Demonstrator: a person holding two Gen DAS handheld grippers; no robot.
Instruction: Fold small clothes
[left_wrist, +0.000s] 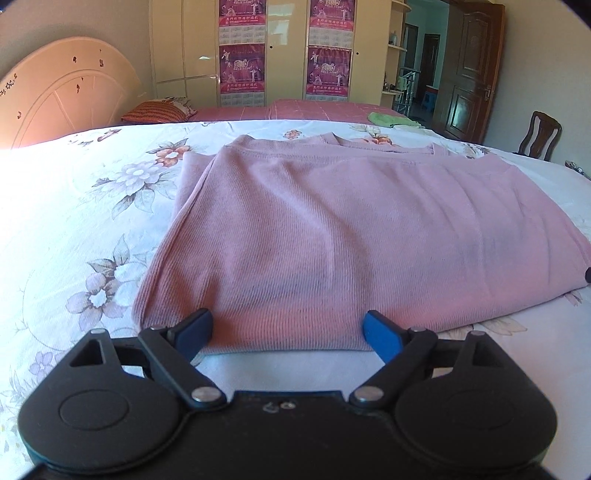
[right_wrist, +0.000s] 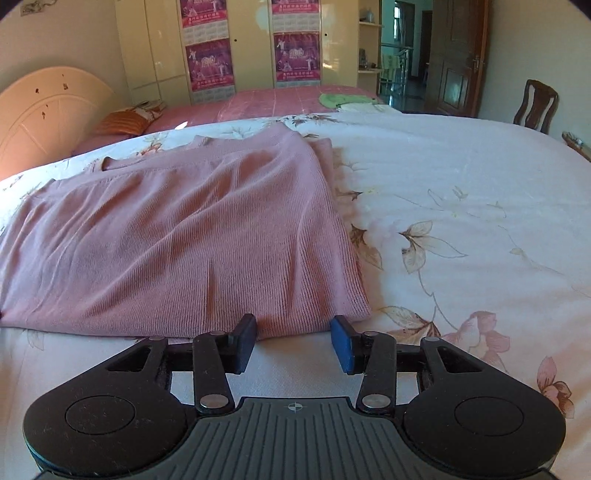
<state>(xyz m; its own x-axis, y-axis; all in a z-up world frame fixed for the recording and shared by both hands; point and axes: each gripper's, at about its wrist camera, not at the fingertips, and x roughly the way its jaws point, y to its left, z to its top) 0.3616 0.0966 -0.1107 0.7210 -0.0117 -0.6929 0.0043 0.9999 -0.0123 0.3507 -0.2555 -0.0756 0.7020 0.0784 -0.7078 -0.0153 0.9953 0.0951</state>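
Floral bedsheet, wardrobe behind.

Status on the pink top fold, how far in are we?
Done: the pink top lies on the floral bedsheet with its sides already folded in, edges layered at left. In hand: nothing; left hand-held gripper and right hand-held gripper are both open at the near hem, not clamped. Left: probably grab the hem and fold it up toward the collar.
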